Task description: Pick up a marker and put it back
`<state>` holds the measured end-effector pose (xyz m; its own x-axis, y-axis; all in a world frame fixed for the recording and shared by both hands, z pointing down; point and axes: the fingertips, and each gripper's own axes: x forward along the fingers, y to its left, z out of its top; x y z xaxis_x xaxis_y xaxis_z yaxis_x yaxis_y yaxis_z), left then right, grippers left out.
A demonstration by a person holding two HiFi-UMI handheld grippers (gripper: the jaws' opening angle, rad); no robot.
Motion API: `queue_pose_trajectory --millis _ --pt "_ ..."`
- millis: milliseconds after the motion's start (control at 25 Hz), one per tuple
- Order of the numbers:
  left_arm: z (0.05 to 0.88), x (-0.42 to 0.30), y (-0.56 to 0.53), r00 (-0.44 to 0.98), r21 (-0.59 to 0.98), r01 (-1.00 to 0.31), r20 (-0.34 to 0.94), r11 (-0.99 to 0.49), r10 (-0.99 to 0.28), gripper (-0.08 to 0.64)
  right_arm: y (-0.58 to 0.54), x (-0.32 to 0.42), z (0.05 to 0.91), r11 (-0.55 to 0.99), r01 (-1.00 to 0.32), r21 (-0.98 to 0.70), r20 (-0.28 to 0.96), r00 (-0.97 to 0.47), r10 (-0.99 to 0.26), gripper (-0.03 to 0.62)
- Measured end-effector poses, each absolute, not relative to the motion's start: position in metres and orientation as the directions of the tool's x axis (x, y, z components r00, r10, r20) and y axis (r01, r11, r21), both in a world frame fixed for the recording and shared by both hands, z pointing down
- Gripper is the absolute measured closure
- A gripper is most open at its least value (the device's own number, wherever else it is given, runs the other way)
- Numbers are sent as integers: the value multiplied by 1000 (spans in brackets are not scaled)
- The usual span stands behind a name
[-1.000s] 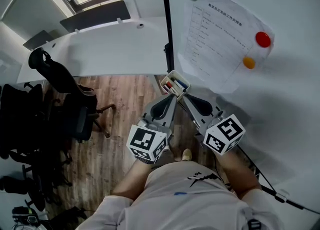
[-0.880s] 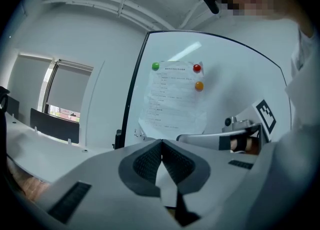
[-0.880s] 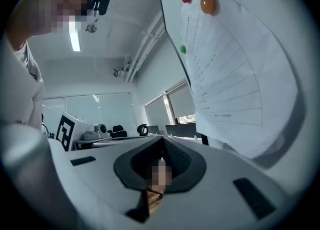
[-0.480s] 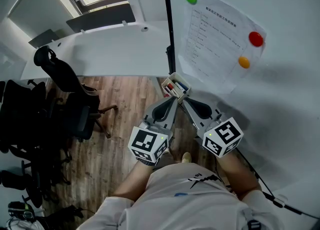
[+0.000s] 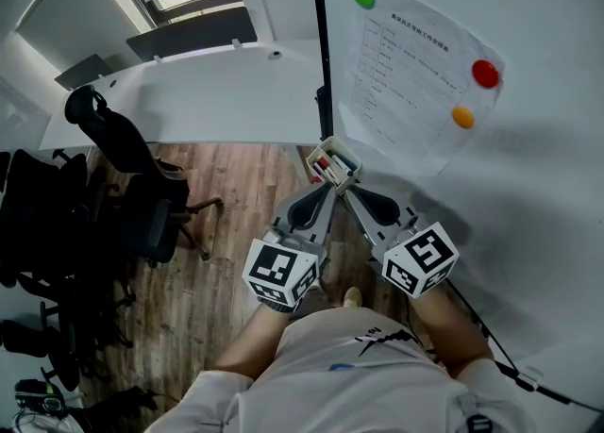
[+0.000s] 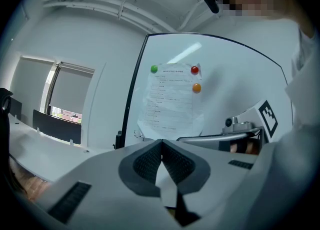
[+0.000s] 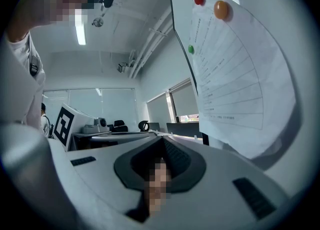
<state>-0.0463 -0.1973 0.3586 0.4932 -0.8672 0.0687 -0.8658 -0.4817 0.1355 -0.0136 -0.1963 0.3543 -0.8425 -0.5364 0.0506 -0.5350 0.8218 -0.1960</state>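
A small white tray (image 5: 322,147) hangs at the whiteboard's lower left edge and holds red, blue and black markers (image 5: 327,167). In the head view my left gripper (image 5: 324,189) points up at the tray from just below it, jaws shut with nothing between them. My right gripper (image 5: 348,188) sits beside it, also aimed at the tray and shut empty. The left gripper view shows the left gripper (image 6: 161,145) with its pads pressed together. In the right gripper view the right gripper (image 7: 163,141) is likewise closed. The tray is hidden in both gripper views.
The whiteboard (image 5: 538,195) fills the right side, with a printed sheet (image 5: 415,91) pinned by green, red and orange magnets. Its black frame post (image 5: 319,44) runs up beside the tray. Black office chairs (image 5: 123,186) and a white desk (image 5: 208,101) stand to the left on wooden floor.
The head view shifted slightly a second ago. Both grippers have stayed shut just below the tray, and the markers have not moved.
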Motion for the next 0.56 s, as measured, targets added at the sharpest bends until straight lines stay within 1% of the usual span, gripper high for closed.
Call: queue_pose_trajectory --millis 560 --pt "364 -55 -207 497 138 -864 71 -485 -865 549 -208 -21 355 815 -530 -232 55 -844 -533 580"
